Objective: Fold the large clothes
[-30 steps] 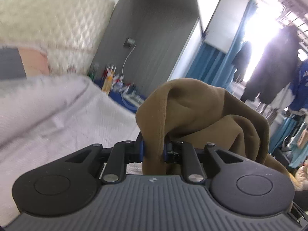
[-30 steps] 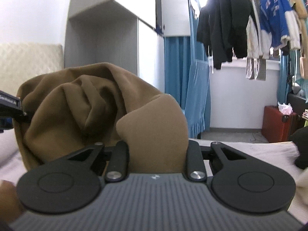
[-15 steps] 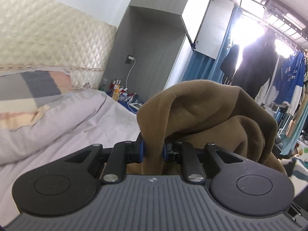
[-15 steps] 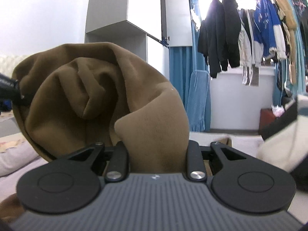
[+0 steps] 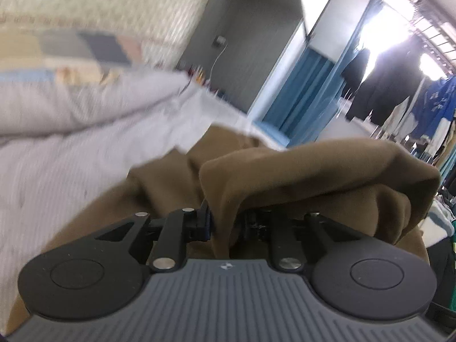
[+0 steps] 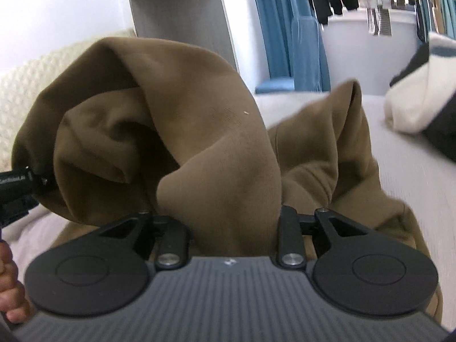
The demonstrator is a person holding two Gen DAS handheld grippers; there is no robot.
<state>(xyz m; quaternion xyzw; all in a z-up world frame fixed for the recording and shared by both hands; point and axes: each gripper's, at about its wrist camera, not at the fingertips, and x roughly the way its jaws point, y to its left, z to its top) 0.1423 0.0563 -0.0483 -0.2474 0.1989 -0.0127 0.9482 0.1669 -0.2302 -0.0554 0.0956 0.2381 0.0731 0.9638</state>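
1. Your left gripper (image 5: 225, 222) is clamped on a fold of the brown garment (image 5: 299, 171); the jaws have just eased open slightly, yet the cloth stays pinched between them.
2. Your right gripper (image 6: 230, 228) grips a thick bunch of the same brown garment (image 6: 216, 154); its jaws have also just widened a little, with cloth filling the gap.
3. The garment is soft, plain brown knit, crumpled into rounded folds, raised near the grippers while its far part trails onto the pale bed sheet (image 5: 71, 154).
4. Both grippers tilt gently downward; your fingers (image 6: 8, 293) show at the near left edge.
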